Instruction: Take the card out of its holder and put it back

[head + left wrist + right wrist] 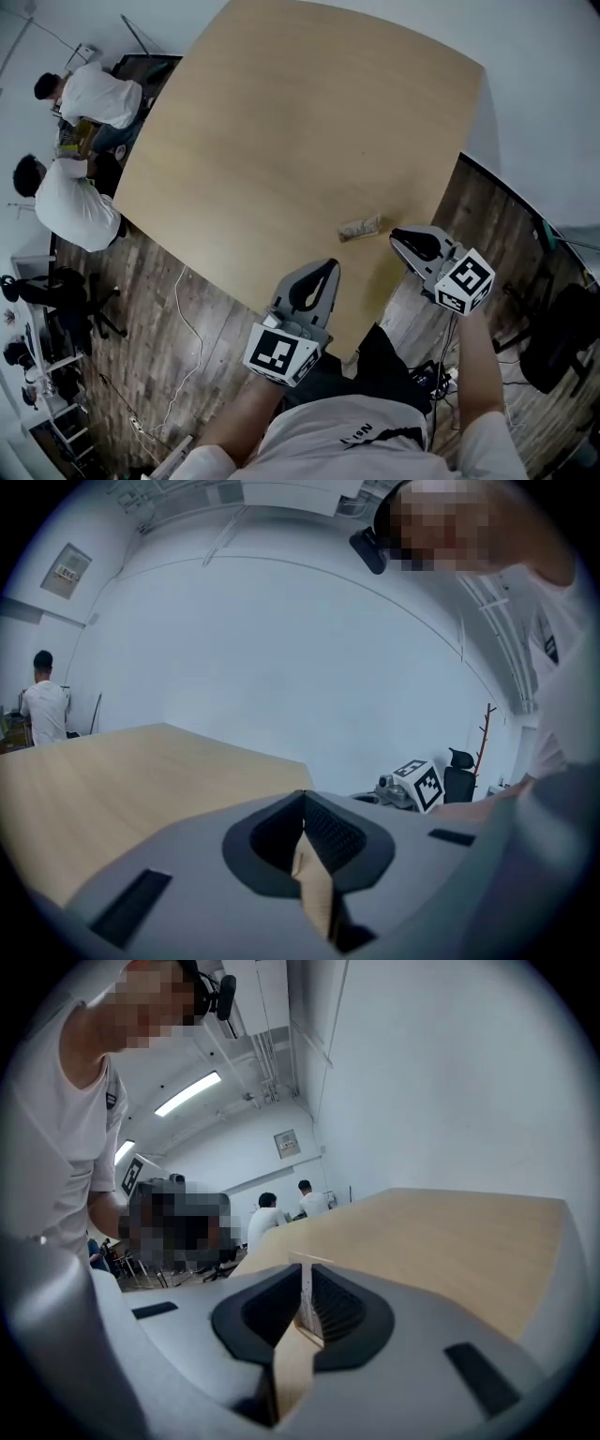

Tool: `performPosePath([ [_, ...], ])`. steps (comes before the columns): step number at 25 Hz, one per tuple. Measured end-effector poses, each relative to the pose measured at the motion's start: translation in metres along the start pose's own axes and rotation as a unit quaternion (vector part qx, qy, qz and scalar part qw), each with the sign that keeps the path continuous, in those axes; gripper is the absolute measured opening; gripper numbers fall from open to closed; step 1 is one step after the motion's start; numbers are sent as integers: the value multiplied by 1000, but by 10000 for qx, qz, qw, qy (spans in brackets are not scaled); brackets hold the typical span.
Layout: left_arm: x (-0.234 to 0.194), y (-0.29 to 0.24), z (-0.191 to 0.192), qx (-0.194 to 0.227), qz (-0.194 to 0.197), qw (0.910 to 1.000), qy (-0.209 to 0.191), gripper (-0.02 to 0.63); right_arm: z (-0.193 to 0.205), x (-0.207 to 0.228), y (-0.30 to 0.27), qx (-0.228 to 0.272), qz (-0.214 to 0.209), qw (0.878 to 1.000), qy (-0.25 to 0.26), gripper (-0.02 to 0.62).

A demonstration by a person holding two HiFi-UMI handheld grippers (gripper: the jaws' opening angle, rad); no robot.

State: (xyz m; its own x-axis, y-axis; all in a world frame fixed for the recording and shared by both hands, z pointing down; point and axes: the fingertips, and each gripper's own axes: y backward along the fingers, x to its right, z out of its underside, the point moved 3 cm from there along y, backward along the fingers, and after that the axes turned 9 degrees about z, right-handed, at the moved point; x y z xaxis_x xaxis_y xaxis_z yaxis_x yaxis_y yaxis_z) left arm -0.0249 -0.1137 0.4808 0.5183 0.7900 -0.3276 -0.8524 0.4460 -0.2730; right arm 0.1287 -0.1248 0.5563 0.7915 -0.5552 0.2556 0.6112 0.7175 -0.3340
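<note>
The card holder [361,228] is seen lying flat on the tabletop [281,141], just beyond the tips of the right gripper [396,234], whose jaws are drawn together to a thin slit. The left gripper [330,266] is held clenched on nothing at the tabletop's near edge.

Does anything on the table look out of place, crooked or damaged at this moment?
Nothing stands out. The card holder lies on the table near its front edge, a little slanted to that edge. It is too small to judge for damage. The left tongs and the right tongs are both shut.
</note>
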Motion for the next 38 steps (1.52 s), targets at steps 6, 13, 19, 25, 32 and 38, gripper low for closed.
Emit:
performPosePath([
  [6,-26,-17,16,-54,2,9999,115,14,30,21,-36,-315,-295,9990,100,77],
  [13,-29,-26,27,-96,73,9998,149,14,39,22,-58,-480,-759,9955,314,97],
  [19,-35,-25,34,-154,46,9997,186,14,38,21,-66,-486,-1084,9918,470,91],
  [25,-35,-21,38,-222,8,9995,225,14,39,11,-62,-529,-1103,9911,519,43],
  [32,-23,-23,24,-20,18,9999,104,14,35,2,-50,-211,-821,9957,381,25],
  [38,-14,-13,26,-119,-65,9998,119,14,19,-3,-41,32,-593,9968,541,25],
])
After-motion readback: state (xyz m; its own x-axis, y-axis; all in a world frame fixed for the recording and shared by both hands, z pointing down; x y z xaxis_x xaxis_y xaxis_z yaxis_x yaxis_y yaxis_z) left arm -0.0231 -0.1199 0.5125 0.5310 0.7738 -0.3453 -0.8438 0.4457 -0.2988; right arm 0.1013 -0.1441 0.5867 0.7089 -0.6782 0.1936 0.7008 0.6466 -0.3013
